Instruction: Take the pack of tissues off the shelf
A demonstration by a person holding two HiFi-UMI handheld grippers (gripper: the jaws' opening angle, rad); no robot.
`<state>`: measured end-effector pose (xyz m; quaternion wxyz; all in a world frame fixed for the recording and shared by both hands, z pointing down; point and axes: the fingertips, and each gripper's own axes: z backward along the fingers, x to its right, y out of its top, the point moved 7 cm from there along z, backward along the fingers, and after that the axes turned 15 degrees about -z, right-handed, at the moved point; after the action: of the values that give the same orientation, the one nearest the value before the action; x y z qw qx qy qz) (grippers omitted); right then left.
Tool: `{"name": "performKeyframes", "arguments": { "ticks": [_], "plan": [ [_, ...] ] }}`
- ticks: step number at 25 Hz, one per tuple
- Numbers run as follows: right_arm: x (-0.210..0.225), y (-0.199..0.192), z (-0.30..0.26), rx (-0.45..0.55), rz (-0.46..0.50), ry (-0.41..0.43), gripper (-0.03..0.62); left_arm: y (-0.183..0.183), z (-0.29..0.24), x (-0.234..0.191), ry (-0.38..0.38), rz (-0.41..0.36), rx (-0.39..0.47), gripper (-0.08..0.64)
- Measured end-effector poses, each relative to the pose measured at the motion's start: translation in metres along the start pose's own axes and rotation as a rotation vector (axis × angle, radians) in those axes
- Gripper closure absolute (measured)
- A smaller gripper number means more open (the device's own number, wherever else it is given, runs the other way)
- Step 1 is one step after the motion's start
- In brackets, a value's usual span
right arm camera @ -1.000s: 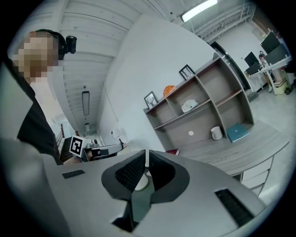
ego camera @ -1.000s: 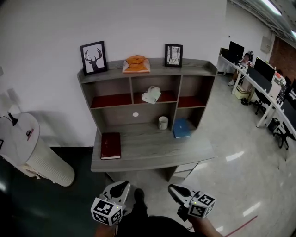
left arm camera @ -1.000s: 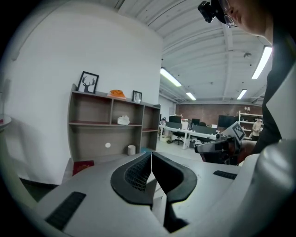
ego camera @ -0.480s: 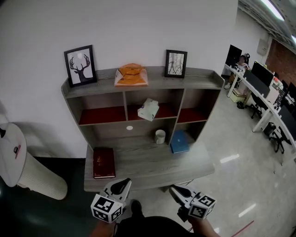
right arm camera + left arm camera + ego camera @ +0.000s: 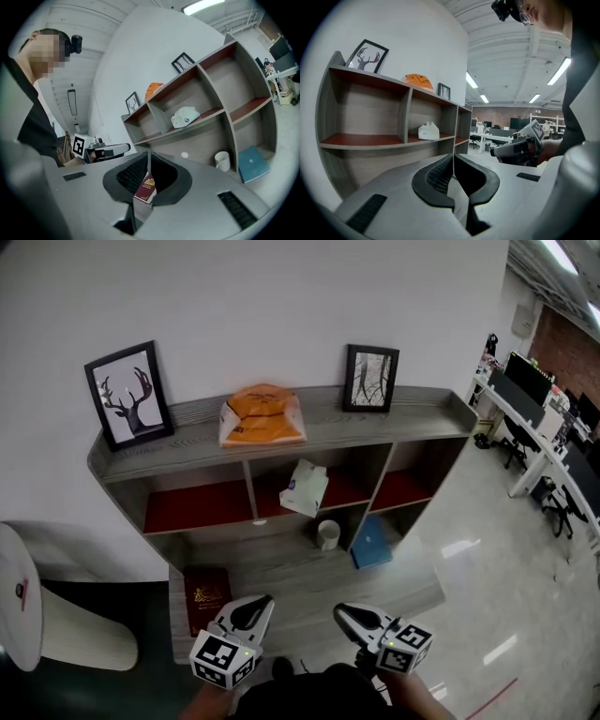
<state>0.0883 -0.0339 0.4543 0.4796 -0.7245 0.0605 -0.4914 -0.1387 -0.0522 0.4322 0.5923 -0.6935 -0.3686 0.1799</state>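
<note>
A white pack of tissues (image 5: 305,488) leans in the middle compartment of the grey shelf unit (image 5: 281,439); it also shows in the left gripper view (image 5: 428,131) and the right gripper view (image 5: 185,116). An orange soft pack (image 5: 262,415) lies on the top board. My left gripper (image 5: 253,607) and right gripper (image 5: 345,614) hover low at the desk's front edge, well short of the shelf. Both are shut with nothing between the jaws, as seen along the left gripper (image 5: 453,157) and the right gripper (image 5: 148,154).
A deer picture (image 5: 127,395) and a smaller frame (image 5: 371,378) stand on the top board. On the desk below are a white mug (image 5: 327,534), a blue book (image 5: 373,546) and a dark red book (image 5: 206,594). A white round stand (image 5: 19,596) is at left, office desks (image 5: 553,456) at right.
The head view has come closer to the shelf, which now looms larger. Both grippers stay shut and empty, now over the desk's front edge.
</note>
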Motion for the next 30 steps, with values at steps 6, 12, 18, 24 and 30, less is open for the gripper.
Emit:
{"name": "performKeyframes", "arguments": {
  "ticks": [6, 12, 18, 24, 30],
  "plan": [
    [0.033, 0.017, -0.019, -0.081, 0.017, 0.015, 0.574, 0.013, -0.042, -0.028, 0.056, -0.020, 0.003, 0.541],
    [0.074, 0.049, -0.017, -0.118, 0.032, 0.025, 0.574, 0.033, -0.094, -0.048, 0.069, -0.019, -0.019, 0.482],
    [0.095, 0.063, -0.023, -0.104, 0.000, 0.026, 0.574, 0.053, -0.133, -0.068, 0.083, -0.046, -0.025, 0.414],
    [0.106, 0.070, -0.027, -0.107, -0.007, 0.021, 0.574, 0.055, -0.161, -0.087, 0.130, -0.032, -0.050, 0.323],
    [0.114, 0.077, -0.031, -0.098, -0.015, 0.015, 0.574, 0.047, -0.185, -0.098, 0.153, -0.013, -0.091, 0.250]
  ]
}}
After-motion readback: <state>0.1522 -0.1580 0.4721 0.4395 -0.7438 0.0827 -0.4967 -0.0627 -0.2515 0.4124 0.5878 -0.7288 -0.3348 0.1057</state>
